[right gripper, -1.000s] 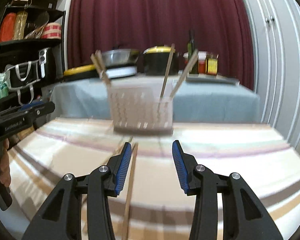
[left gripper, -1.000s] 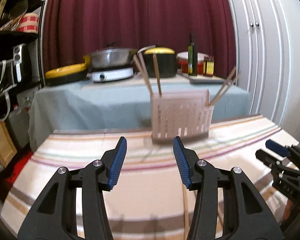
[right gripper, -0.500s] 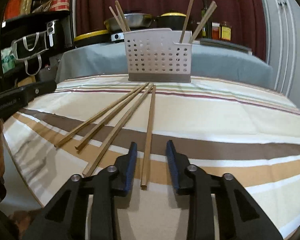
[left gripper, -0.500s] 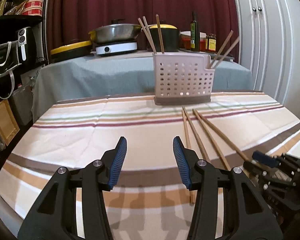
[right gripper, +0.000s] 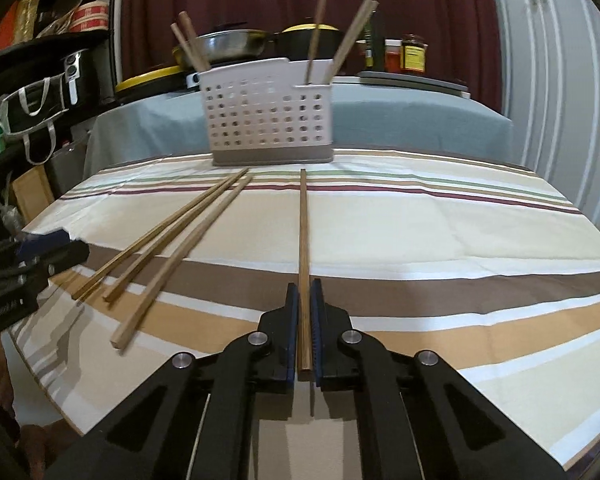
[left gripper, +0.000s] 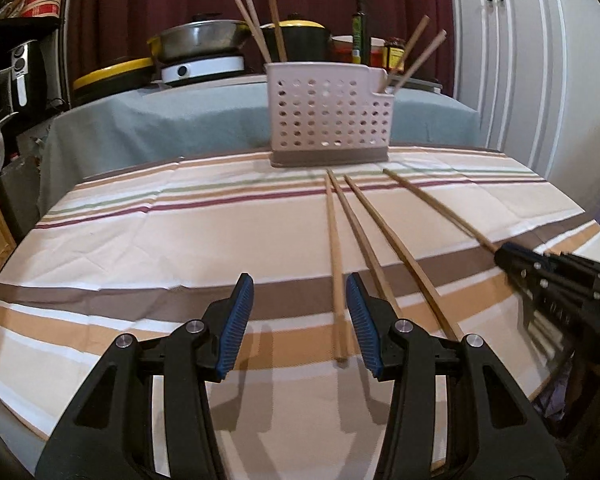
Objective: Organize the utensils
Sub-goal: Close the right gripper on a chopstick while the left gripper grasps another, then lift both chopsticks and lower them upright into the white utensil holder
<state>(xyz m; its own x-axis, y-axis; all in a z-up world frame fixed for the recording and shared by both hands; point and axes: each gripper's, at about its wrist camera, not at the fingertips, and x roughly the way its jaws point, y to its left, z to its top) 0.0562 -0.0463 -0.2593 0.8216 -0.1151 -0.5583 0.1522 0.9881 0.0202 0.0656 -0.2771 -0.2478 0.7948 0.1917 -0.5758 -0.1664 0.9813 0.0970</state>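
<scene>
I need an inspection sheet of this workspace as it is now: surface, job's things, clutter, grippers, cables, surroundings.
Surface: striped tablecloth, lightly creased.
Job's things: white perforated holder at the far edge, five chopsticks standing in it; three loose chopsticks lie flat; a fourth chopstick points at the holder.
Clutter: nothing seen on the cloth.
Grippers: right gripper shut on the fourth chopstick; left gripper open, beside one loose chopstick's near end.
Cables: nothing seen.
Surroundings: second table with pans, bottles, jars; maroon curtain; white cupboard; dark shelf.
</scene>
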